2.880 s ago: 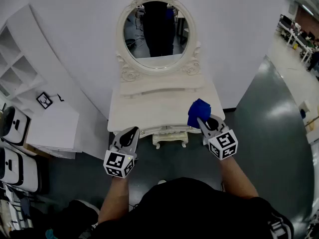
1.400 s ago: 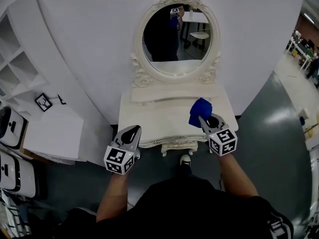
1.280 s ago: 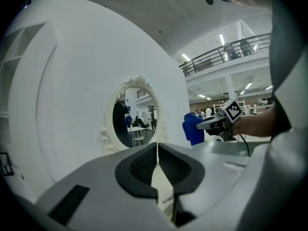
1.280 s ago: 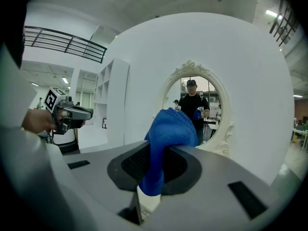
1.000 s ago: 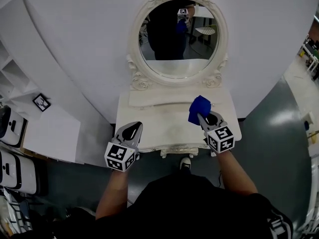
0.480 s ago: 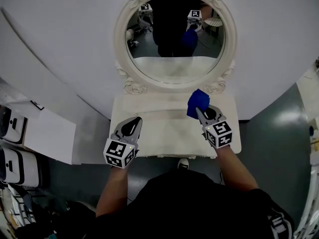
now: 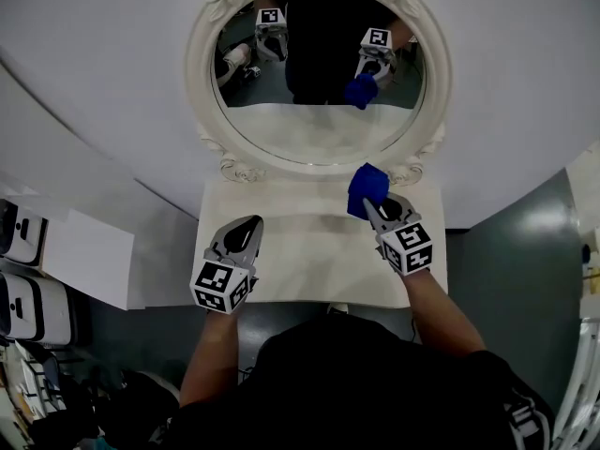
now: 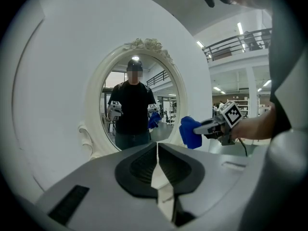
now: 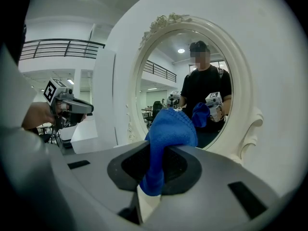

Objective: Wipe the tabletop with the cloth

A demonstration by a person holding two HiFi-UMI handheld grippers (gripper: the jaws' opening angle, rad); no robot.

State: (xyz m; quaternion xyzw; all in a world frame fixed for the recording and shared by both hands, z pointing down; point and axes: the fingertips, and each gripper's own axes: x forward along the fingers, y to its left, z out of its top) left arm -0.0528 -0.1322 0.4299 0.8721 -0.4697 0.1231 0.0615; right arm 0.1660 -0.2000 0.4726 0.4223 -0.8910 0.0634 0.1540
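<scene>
Head view puts us above the white tabletop (image 7: pixel 309 261), with the oval mirror (image 7: pixel 319 129) standing at its far edge; our right gripper (image 7: pixel 367 206) is clenched on the blue cloth (image 7: pixel 367 187), which bunches out beyond the jaws over the table's far right part, just near the mirror's carved frame; whether it touches the surface we cannot tell; our left gripper (image 7: pixel 251 221) is over the near left part, jaws pressed together on nothing; the mirror reflects a person, both grippers and the cloth.
</scene>
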